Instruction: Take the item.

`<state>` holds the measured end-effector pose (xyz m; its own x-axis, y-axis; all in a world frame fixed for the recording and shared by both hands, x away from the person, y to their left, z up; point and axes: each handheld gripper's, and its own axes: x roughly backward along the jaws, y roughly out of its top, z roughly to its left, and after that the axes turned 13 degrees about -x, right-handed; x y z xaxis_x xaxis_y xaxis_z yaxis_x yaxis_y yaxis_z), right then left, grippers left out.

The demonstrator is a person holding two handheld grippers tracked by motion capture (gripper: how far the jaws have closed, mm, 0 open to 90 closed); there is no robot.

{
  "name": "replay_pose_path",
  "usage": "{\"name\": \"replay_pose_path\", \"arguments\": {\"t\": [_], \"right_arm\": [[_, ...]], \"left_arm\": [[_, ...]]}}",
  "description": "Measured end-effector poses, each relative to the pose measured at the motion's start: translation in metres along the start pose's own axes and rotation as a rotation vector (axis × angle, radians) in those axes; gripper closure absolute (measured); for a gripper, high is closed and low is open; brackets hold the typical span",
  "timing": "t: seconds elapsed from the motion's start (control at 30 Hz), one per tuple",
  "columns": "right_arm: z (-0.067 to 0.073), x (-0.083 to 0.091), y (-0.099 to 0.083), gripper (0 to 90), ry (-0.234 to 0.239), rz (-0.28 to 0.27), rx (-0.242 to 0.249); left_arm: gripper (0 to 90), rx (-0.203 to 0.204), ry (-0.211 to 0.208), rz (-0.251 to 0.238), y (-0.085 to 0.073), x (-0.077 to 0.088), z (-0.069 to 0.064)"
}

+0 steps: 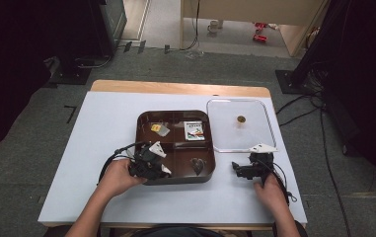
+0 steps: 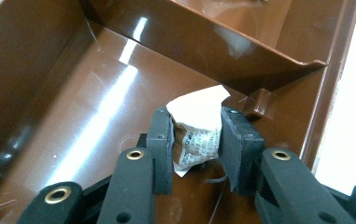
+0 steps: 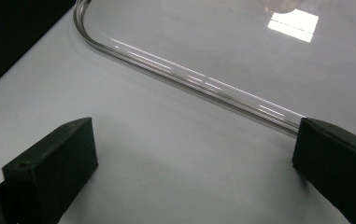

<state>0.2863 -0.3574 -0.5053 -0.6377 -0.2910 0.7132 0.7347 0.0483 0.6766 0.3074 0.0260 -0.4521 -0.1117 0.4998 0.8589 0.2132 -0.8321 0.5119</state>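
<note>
The paper packet (image 2: pixel 196 135) sits pinched between the left gripper's (image 2: pixel 195 149) closed jaws inside the brown tray (image 2: pixel 96 112).

Packet (image 2: pixel 199 135): small paper sachet, white upper part, brown printed lower part, creased. Stands roughly upright, pinched on both sides between the pads of the left gripper (image 2: pixel 195 149). Sits in the near-left compartment of the brown tray (image 1: pixel 175 180), close to the divider wall and the tray's near rim, low over the glossy floor.
</note>
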Motion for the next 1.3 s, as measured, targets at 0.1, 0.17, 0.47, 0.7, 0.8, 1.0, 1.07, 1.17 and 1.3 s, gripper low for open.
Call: {"name": "replay_pose_path", "arguments": {"t": [0.1, 0.17, 0.47, 0.7, 0.8, 1.0, 1.07, 1.17, 1.3], "right_arm": [[0.0, 0.0, 0.0, 0.0, 0.001, -0.001, 0.002], [0.0, 0.0, 0.0, 0.0, 0.0, -0.001, 0.002], [0.0, 0.0, 0.0, 0.0, 0.001, -0.001, 0.002], [0.0, 0.0, 0.0, 0.0, 0.0, -0.001, 0.001], [0.0, 0.0, 0.0, 0.0, 0.0, -0.001, 0.0], [0.0, 0.0, 0.0, 0.0, 0.0, -0.001, 0.0], [0.0, 0.0, 0.0, 0.0, 0.001, -0.001, 0.0], [0.0, 0.0, 0.0, 0.0, 0.001, -0.002, 0.0], [0.0, 0.0, 0.0, 0.0, 0.0, -0.001, 0.0]], "left_arm": [[68.8, 0.01, 0.014, -0.026, -0.002, 0.006, 0.003], [68.8, 0.013, 0.019, -0.033, -0.002, 0.007, 0.004], [68.9, 0.046, 0.069, -0.066, -0.01, 0.02, 0.012], [68.9, 0.061, 0.119, -0.1, -0.016, 0.033, 0.017], [68.9, 0.075, 0.13, -0.112, -0.019, 0.036, 0.02], [68.9, 0.095, 0.154, -0.129, -0.024, 0.045, 0.023], [68.9, 0.103, 0.161, -0.14, -0.026, 0.048, 0.024], [68.9, 0.109, 0.167, -0.146, -0.028, 0.051, 0.025], [68.9, 0.12, 0.182, -0.163, -0.03, 0.055, 0.027]]}}
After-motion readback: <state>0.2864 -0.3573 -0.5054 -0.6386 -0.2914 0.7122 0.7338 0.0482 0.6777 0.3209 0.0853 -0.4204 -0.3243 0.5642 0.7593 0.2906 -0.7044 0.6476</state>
